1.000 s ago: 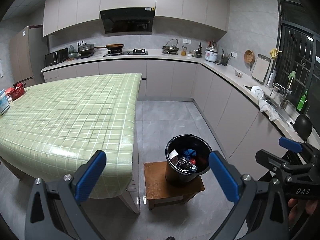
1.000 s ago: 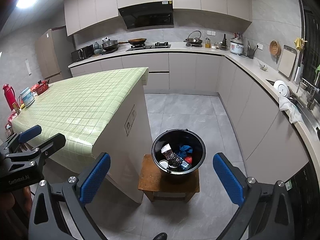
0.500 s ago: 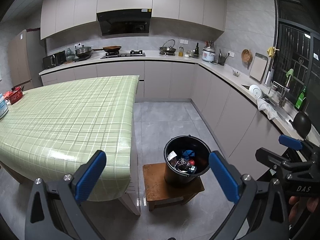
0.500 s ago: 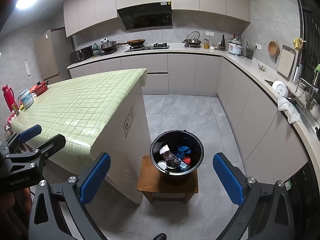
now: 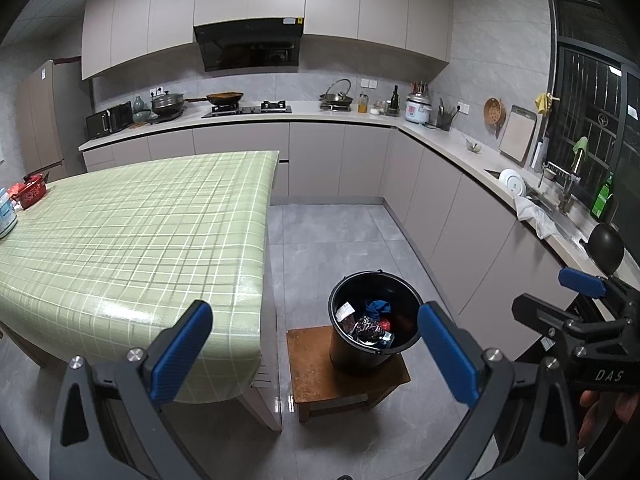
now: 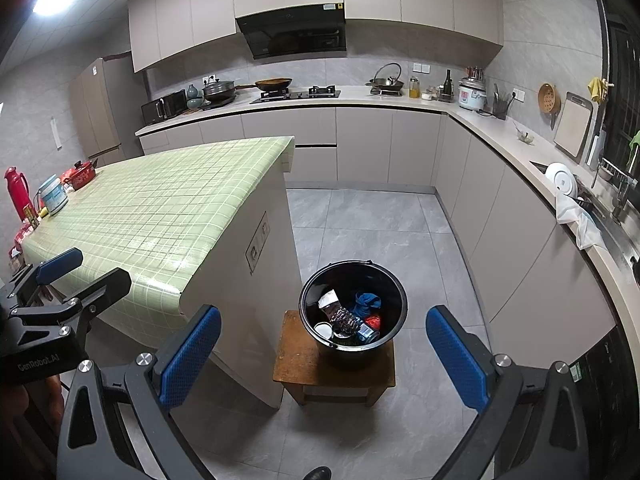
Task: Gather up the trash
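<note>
A black bucket stands on a low wooden stool beside the table. Inside it lies trash: a white scrap, a blue crumpled piece, a shiny dark wrapper, something red. My left gripper is open and holds nothing, well above and in front of the bucket. My right gripper is also open with nothing in it, high over the stool. Each gripper shows at the edge of the other's view: right gripper, left gripper.
A table with a green checked cloth fills the left; a red pot, a tin and a red flask stand at its far end. Grey cabinets and a counter run along the back and right, with a sink.
Both views have drifted slightly back and up, so the bucket sits a little lower and smaller. Both grippers stay open.
</note>
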A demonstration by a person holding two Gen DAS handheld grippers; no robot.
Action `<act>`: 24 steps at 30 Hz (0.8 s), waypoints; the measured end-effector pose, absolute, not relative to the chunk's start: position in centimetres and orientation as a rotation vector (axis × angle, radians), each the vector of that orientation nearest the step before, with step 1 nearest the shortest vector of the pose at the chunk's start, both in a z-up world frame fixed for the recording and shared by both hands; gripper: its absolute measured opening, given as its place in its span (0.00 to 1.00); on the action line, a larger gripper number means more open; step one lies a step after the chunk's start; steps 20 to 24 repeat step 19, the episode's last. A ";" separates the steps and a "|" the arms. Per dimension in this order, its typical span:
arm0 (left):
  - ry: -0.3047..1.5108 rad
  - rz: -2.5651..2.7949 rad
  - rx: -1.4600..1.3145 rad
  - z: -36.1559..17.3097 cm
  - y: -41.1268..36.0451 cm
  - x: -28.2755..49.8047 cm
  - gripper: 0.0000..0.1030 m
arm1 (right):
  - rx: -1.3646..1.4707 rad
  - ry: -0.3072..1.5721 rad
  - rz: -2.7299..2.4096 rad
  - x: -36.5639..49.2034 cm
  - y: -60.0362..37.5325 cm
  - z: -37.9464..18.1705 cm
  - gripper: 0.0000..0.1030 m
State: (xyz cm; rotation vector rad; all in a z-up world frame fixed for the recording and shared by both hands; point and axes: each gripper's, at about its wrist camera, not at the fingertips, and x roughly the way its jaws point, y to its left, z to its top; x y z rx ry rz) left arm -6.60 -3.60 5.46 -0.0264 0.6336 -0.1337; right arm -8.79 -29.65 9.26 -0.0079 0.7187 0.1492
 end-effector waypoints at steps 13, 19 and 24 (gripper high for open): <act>0.646 -0.177 -0.052 5.0 -3.3 -6.2 1.00 | -0.016 0.719 0.144 -8.2 -29.7 9.3 1.00; 0.657 -0.164 -0.065 4.7 -3.1 -5.8 1.00 | -0.017 0.722 0.135 -7.9 -30.0 9.1 1.00; 0.657 -0.164 -0.065 4.7 -3.1 -5.8 1.00 | -0.017 0.722 0.135 -7.9 -30.0 9.1 1.00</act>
